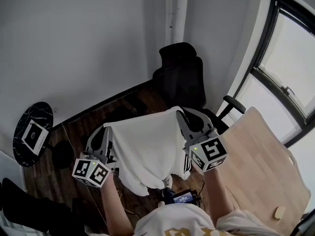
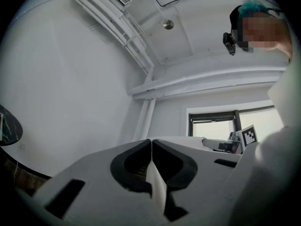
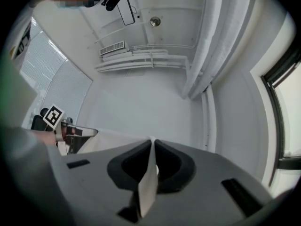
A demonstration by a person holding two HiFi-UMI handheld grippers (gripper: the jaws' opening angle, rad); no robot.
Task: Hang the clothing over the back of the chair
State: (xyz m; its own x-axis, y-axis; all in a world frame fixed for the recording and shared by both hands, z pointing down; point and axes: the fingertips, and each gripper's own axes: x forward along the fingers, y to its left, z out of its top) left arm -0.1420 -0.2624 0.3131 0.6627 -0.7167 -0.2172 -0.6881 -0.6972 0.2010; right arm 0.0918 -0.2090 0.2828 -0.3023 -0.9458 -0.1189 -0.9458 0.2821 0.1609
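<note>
While you hold the white garment [image 1: 147, 149] spread out in front of you, the black office chair [image 1: 179, 80] stands beyond it, close to the corner of the room. Your left gripper [image 1: 107, 128] has the cloth's upper left corner and your right gripper [image 1: 180, 113] the upper right. In the left gripper view, the left gripper [image 2: 151, 142] has its jaws pressed together on a thin fold of white fabric [image 2: 157, 187]. The right gripper [image 3: 153, 142] pinches a similar fold [image 3: 148, 187] in its own view.

A round dark side table [image 1: 30, 132] with a square marker card on it sits to your left by the wall. A light wooden tabletop [image 1: 261, 171] lies to your right under the window [image 1: 290, 58].

The hanging cloth covers the chair's seat and the floor before it. Only the headrest, the backrest and one armrest show past its top edge. You cannot tell how far the cloth is from the chair. Its lower hem drops out of sight near your chest.

Dark wood floor [image 1: 78, 127] lies bare between the side table and the chair. The wooden tabletop's edge runs near your right gripper, and the walls close in behind the chair.
</note>
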